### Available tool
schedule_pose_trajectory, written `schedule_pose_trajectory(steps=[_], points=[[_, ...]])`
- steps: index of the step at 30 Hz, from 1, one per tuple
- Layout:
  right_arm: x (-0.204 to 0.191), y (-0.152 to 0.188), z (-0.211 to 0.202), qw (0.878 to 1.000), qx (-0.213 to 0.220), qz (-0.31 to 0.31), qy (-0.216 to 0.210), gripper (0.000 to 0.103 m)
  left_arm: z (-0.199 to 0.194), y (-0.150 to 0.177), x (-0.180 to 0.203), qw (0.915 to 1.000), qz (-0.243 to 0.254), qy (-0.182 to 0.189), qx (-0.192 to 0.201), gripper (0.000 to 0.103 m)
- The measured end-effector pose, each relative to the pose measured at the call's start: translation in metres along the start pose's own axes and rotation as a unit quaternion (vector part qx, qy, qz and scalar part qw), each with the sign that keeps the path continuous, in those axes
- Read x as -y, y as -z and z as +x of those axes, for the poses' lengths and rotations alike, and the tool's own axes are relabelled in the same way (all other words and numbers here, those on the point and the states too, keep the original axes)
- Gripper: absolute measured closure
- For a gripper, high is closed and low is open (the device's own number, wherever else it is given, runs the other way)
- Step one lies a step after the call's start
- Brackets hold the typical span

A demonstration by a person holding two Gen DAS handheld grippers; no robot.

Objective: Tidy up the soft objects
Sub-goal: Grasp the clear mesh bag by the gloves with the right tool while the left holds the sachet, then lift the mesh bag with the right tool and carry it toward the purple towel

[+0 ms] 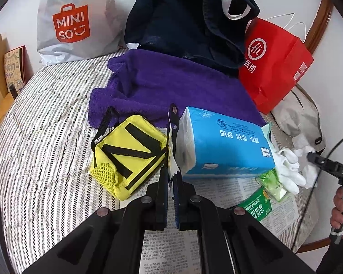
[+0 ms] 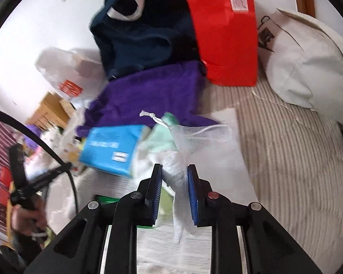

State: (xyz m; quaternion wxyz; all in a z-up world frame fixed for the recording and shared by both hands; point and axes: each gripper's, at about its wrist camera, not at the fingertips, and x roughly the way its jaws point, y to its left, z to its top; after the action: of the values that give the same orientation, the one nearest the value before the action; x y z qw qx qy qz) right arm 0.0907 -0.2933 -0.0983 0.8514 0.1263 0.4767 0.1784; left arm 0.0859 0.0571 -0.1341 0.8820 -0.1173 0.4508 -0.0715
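My left gripper point(image 1: 171, 174) is shut on a thin flat packet point(image 1: 172, 162) with a jagged white edge, upright between a yellow pouch point(image 1: 128, 155) and a blue tissue pack point(image 1: 224, 143). Behind them a purple towel point(image 1: 171, 86) lies spread. My right gripper point(image 2: 175, 171) has its pads pressed on a white glove point(image 2: 175, 182) that hangs down between them. A white mesh net bag point(image 2: 201, 134) with a drawstring rises from the same grip. The left wrist view shows the right gripper point(image 1: 313, 156) at the white gloves point(image 1: 292, 169). A mint cloth point(image 2: 160, 137) lies beside the tissue pack point(image 2: 109, 148).
A white Miniso bag point(image 1: 75, 22), a navy bag point(image 1: 189, 18) and a red paper bag point(image 1: 274, 61) stand along the wall. A beige bag point(image 2: 308, 64) lies at the right. Green packets point(image 1: 258, 203) rest on newspaper point(image 1: 167, 251) over striped bedding point(image 1: 45, 125).
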Motion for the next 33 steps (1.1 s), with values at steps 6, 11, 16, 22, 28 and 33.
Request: schedule_pose_trajectory(steps=[6,11,16,22,28,33], points=[[-0.024,0.007,0.024,0.997,-0.034,-0.056,0.030,0.062,0.000,0.000,0.002,1.0000,-0.001,0.004,0.001,0.098],[-0.014,0.013,0.026,0.998,-0.040,-0.039,0.031,0.055,-0.003,0.000,0.003,1.0000,0.000,0.005,0.005,0.098],[0.006,0.003,-0.007,0.998,0.019,-0.024,0.055,0.031,-0.003,0.000,0.004,1.0000,0.001,0.005,0.005,0.098],[0.055,-0.006,-0.004,0.994,0.013,0.015,0.110,0.026,-0.003,0.000,0.008,1.0000,0.004,0.006,0.005,0.098],[0.074,-0.013,0.039,0.993,-0.030,0.011,0.116,0.025,-0.001,0.000,0.008,1.0000,0.005,0.002,0.001,0.098],[0.081,-0.012,0.056,0.995,-0.032,0.019,0.094,0.046,0.000,-0.001,0.008,1.0000,0.004,0.000,-0.001,0.098]])
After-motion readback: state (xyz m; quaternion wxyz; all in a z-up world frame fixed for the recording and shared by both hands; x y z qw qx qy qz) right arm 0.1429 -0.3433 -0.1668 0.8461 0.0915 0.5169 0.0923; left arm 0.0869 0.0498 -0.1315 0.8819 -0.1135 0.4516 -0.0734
